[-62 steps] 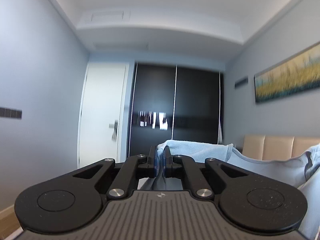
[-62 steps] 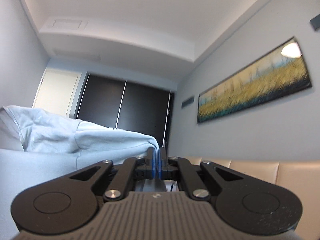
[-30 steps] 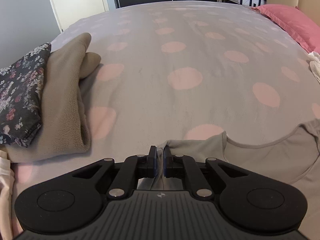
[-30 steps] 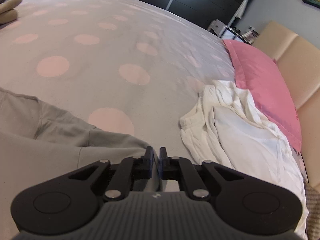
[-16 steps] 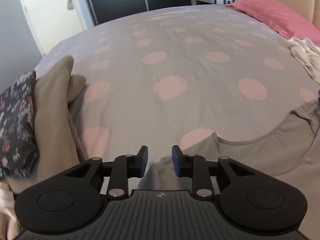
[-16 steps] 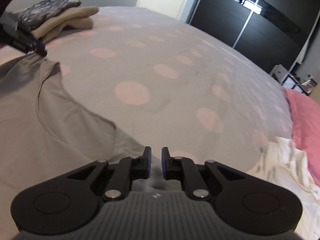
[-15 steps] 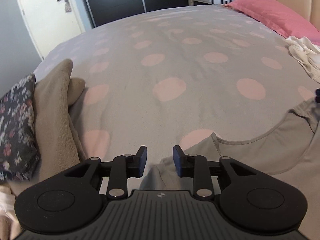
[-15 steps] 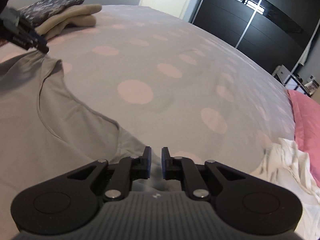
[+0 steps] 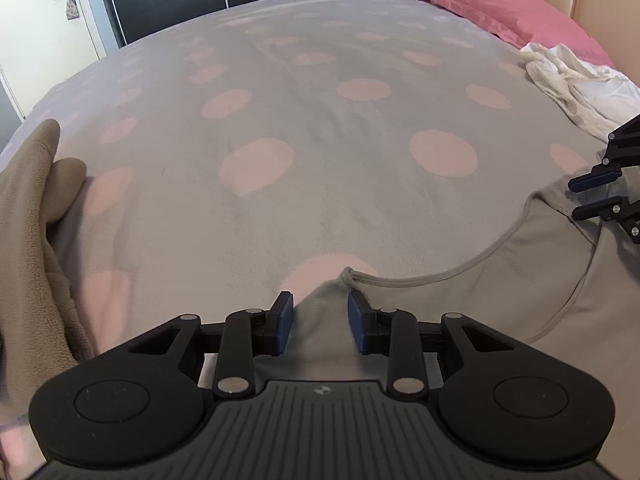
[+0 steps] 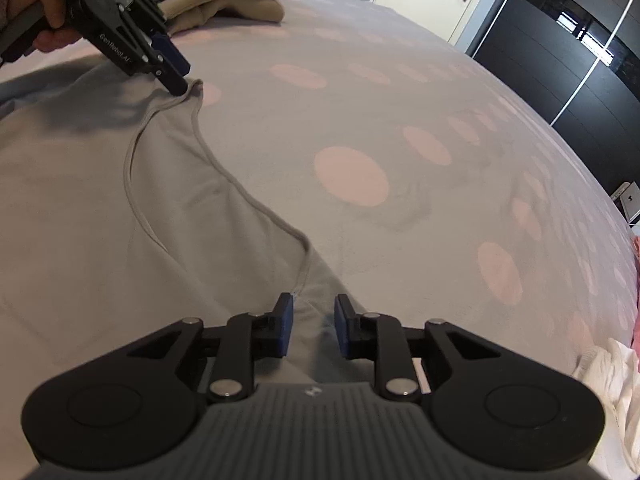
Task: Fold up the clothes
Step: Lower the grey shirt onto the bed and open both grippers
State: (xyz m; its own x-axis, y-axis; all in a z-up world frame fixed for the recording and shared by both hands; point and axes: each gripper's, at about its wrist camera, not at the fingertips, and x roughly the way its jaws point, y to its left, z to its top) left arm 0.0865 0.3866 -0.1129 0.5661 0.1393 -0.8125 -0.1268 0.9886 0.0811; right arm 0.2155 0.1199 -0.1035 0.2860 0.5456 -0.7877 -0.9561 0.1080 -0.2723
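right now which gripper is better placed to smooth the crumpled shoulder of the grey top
Left. The left gripper, jaws open, sits right at the bunched shoulder corner of the grey top; the right gripper's shoulder lies flatter.

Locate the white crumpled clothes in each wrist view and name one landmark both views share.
Left wrist view: white crumpled clothes at upper right, beside the pink pillow.
Right wrist view: white crumpled clothes at the lower right edge, partly cut off.
Shared landmark: the grey top's neckline, running between both grippers.
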